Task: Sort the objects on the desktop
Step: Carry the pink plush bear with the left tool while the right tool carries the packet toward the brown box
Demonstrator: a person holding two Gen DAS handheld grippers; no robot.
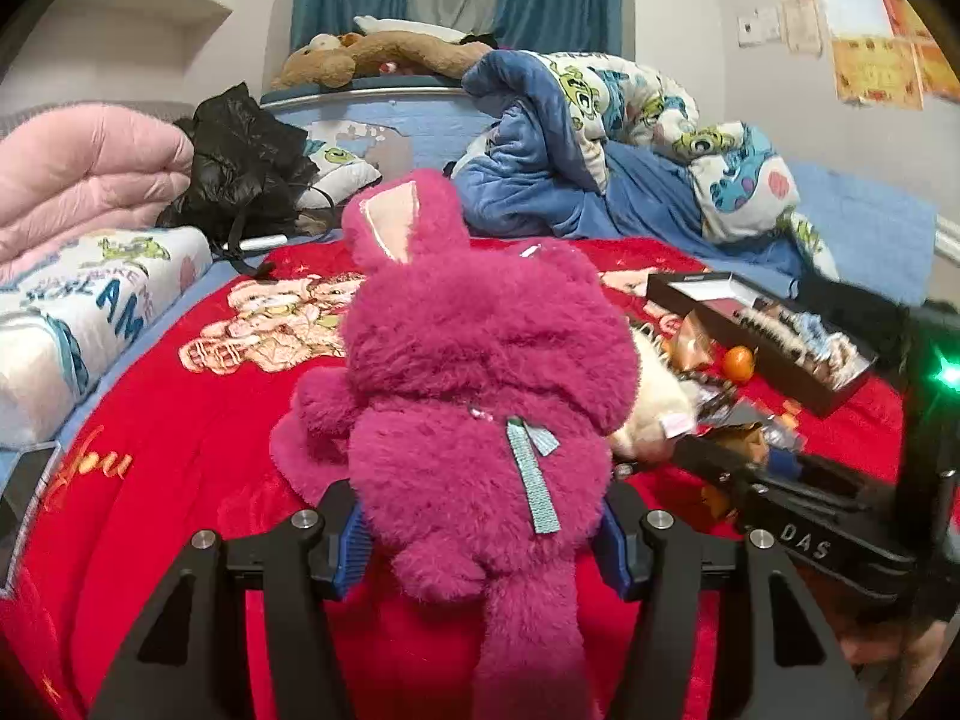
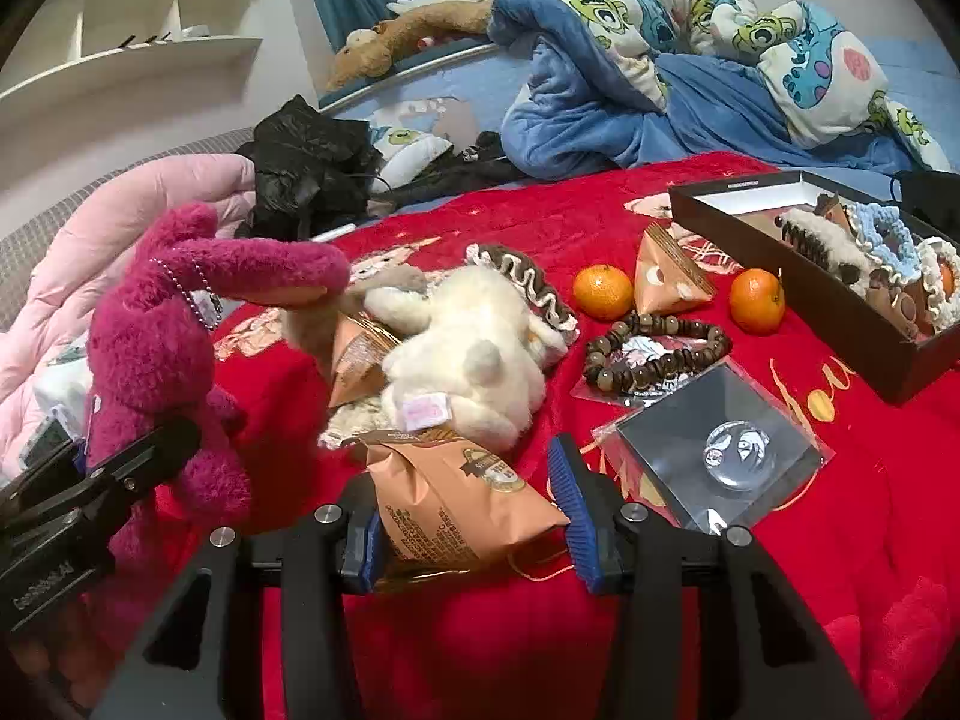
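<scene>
1. the magenta plush toy (image 1: 480, 396) is shaggy and long-piled, with a pale pink inner ear and a teal ribbon tag on its back. a bead chain with a small tag hangs from it in the right wrist view.
2. the left gripper (image 1: 486, 540) holds this toy by its lower body, the blue ribbed pads pressed into the fur on both sides. the toy is up off the red blanket (image 1: 198, 480), at the left of the clutter.
3. the right gripper (image 2: 474, 531) is closed on a tan snack packet (image 2: 456, 510). the crinkly printed wrapper sits pinched between its blue pads, low over the blanket.
4. just beyond the packet lies a cream plush toy (image 2: 468, 360), fluffy, with a pink tag. a second tan packet is tucked against it.
5. two mandarins (image 2: 603, 291) sit further back, with a tan pyramid-shaped packet (image 2: 669, 276) between them.
6. a bracelet of brown wooden beads (image 2: 654, 354) lies on a clear sleeve. near it is a black square card with a glassy round dome (image 2: 735, 450).
7. a dark rectangular box (image 2: 840, 300) at the right holds knitted hair accessories.
8. the surface is a bed: velvety red blanket with cartoon print, a rumpled blue monster-print quilt (image 2: 660, 48) behind, a pink quilted duvet (image 1: 90, 174) and a glossy black jacket (image 1: 240, 162) at the left.
9. a brown plush dog (image 1: 372, 54) lies along the headboard before teal curtains; white shelves are on the left wall.
</scene>
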